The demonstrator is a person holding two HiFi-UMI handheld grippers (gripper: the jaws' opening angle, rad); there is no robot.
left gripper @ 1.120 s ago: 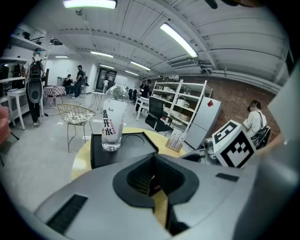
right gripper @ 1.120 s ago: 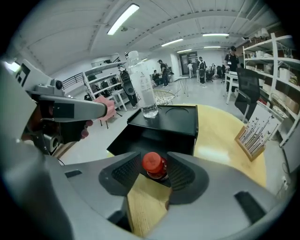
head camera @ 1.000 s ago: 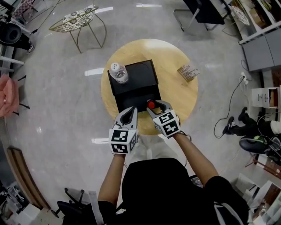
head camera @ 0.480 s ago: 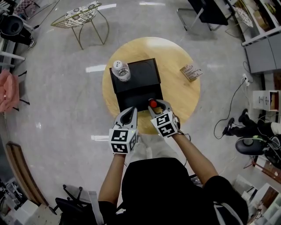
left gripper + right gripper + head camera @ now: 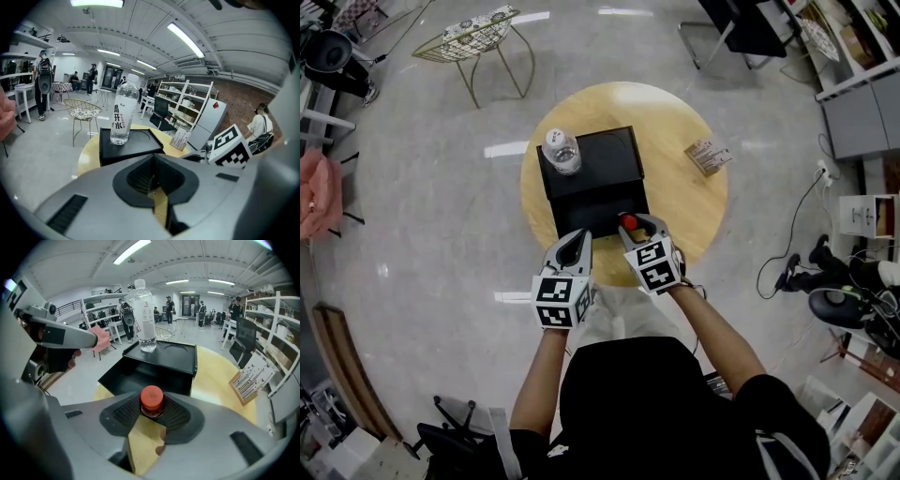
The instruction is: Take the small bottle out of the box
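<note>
A small bottle with a red cap stands between the pads of my right gripper, just in front of the black box's open drawer. The jaws have just been closing on it, and both pads now touch it. From the head view, the bottle and right gripper are at the near edge of the black box. My left gripper is beside it on the left, shut and empty, with its pads pressed together.
A tall clear water bottle stands on the box's top at its far left corner. The box sits on a round wooden table. A small card holder is at the table's right. A wire chair stands beyond on the floor.
The right gripper's jaws have narrowed slightly around the red-capped bottle. Both hands have stayed where they were.
</note>
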